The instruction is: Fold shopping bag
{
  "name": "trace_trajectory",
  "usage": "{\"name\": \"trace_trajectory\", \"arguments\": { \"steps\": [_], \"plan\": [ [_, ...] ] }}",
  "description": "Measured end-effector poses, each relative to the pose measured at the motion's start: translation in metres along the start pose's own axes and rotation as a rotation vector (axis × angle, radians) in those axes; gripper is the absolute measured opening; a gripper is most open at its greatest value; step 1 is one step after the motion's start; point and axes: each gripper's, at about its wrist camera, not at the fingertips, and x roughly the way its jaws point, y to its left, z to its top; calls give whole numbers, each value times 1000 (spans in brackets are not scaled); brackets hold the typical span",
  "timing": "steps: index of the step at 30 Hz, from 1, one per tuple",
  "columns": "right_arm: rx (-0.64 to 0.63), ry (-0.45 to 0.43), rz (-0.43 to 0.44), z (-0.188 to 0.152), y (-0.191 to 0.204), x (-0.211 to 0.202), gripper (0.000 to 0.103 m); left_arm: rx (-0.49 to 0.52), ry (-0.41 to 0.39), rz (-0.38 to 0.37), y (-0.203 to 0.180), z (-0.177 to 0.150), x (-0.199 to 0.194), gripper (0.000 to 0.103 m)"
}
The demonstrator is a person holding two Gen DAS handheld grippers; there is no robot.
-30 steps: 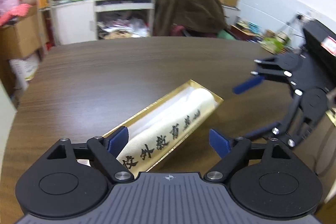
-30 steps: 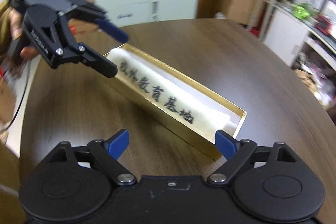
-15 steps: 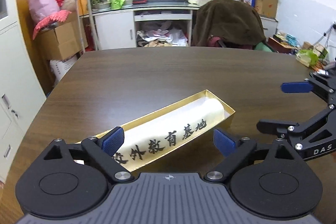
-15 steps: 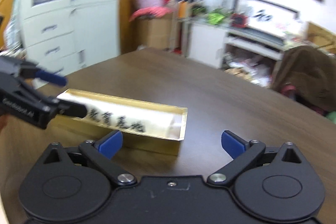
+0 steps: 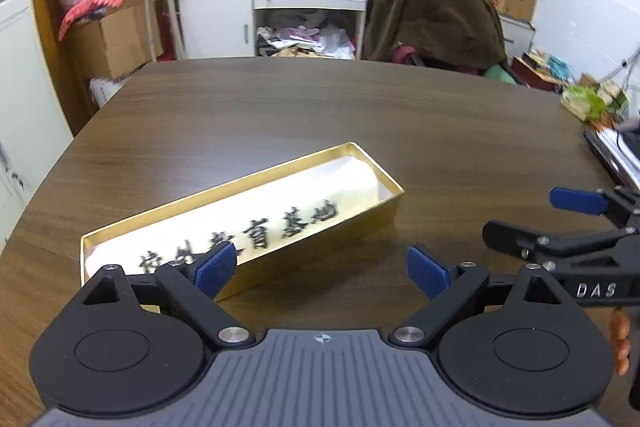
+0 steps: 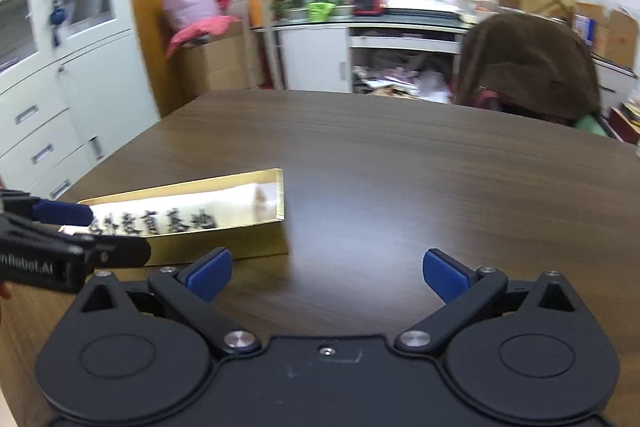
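Both grippers have pulled back and levelled out since a moment ago — the left one no longer sits over the near end of the box, and the right one has swung round from the far side to come up alongside it. The left gripper (image 5: 321,269) is spread wide, its jaws having just been opening, with nothing between them but bare desk; its left pad only overlaps the box's near wall in the view, and I cannot tell if it touches. The right gripper (image 6: 328,275) stands just as wide, jaws also fresh from opening — empty too, aimed past the box's short end.

Outward from there: one gold box (image 5: 352,227), long and shallow, lid off, lying at a slant on the brown desk (image 5: 440,131). Inside it, one rolled shopping bag (image 5: 256,211), pale cloth with black characters, lying snug along the length. So the bag looks folded, rolled and tucked away, and the open, backed-off grippers read as a release — my judgement is that the job is about done.

Count it up: two grippers, one box, one bag, nothing else on the near desk. Beyond the far edge, one chair draped in a brown cloth (image 6: 528,63). At the right edge of the left view, the fingers (image 5: 619,343) of the hand carrying the right gripper just show.
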Motion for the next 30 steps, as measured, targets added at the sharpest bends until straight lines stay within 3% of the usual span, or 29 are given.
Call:
{"name": "trace_trajectory", "arguments": {
  "steps": [19, 25, 30],
  "plan": [
    [93, 71, -206, -21, -45, -11, 102, 57, 77, -64, -70, 8, 28, 95],
    [113, 79, -244, -27, -58, -19, 102, 78, 81, -82, -88, 7, 30, 95],
    [97, 89, -222, -30, -56, -20, 102, 58, 81, -45, -88, 0, 24, 95]
  ]
}}
